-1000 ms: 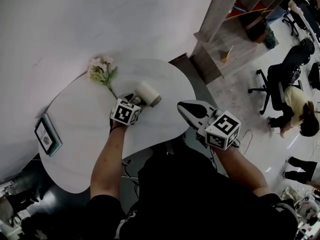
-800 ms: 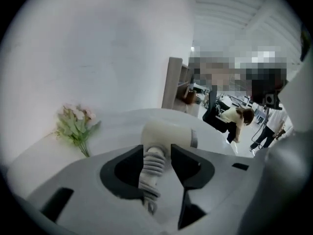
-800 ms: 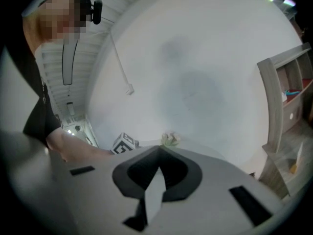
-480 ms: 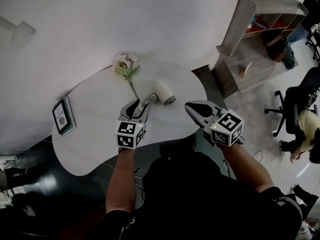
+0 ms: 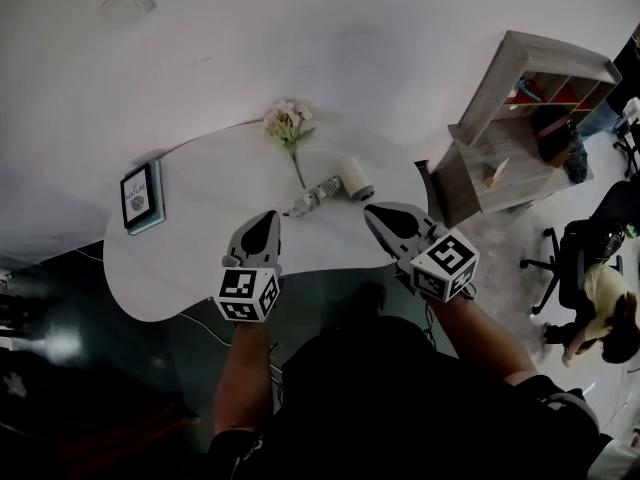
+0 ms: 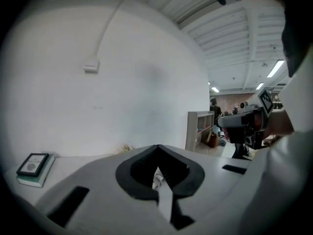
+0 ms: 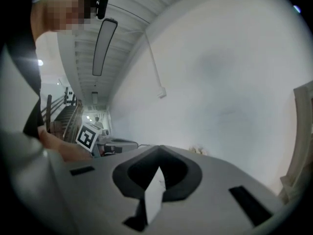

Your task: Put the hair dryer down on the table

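Looks finished as a set-down. Note the white hair dryer with its short round barrel [image 5: 352,178] lying on its side on the pale, kidney-shaped bench [image 5: 190,258], just beside the stem of the pale artificial flower sprig [image 5: 288,124], barrel toward the right-hand rim. Note the left claw [image 5: 270,216] pinched fully together on nothing, hovering near the handle end but clear of it. Same for the right claw [image 5: 372,211]: drawn together and empty, over the front rim close to the barrel.

Could go wrong mainly through a stray brush: swinging either claw forward or sideways risks nudging the handle and spinning the dryer. Being round, may roll toward the right rim, close by on that side, with only floor and the grey wooden shelf unit [image 5: 530,88] beyond. Could also snag the stem and drag the flower sprig along. Cannot tell about a trailing cord from here.

For room: plenty of bare top to the left, between the dryer and the dark-framed picture [image 5: 138,196] near the far left rim. Less on the right, narrowing to a curved rim. Close behind the flowers, the wall, so no way out forward. Safest to pull straight back over the scooped front rim, toward the body.
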Demonstrator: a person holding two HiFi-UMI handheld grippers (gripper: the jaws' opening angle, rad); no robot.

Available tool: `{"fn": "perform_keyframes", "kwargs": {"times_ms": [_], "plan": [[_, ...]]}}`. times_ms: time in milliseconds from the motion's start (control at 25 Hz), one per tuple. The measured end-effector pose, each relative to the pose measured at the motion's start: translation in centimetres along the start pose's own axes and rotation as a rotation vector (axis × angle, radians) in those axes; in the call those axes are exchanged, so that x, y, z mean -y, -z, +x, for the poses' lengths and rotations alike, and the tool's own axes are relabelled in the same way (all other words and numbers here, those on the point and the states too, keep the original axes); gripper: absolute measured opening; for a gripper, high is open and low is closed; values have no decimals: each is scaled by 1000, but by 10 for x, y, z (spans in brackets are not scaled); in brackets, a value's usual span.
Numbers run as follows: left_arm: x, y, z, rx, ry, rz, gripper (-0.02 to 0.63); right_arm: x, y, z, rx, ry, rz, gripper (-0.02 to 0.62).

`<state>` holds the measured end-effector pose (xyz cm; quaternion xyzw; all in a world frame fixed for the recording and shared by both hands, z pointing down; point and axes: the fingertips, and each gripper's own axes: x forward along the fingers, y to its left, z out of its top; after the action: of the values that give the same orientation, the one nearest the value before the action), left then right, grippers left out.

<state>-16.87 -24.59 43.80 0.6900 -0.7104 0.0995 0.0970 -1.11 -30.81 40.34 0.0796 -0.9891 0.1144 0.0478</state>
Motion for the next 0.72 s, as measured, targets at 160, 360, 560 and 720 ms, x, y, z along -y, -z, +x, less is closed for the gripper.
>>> {"fn": "perform_keyframes", "kwargs": {"times_ms": [160, 360, 560, 720], "plan": [[-1, 1, -62, 84, -10, -42, 6, -58, -19, -5, 47, -35, -39, 5], [3, 2, -121, 143, 11, -13, 6, -114, -30, -12, 83, -29, -22, 5], [19, -5, -150, 215, 48, -37, 8, -135, -33, -45, 73, -3, -67, 3], [23, -24, -152, 246, 46, -17, 8, -121, -46, -70, 102, 24, -104, 3]]}}
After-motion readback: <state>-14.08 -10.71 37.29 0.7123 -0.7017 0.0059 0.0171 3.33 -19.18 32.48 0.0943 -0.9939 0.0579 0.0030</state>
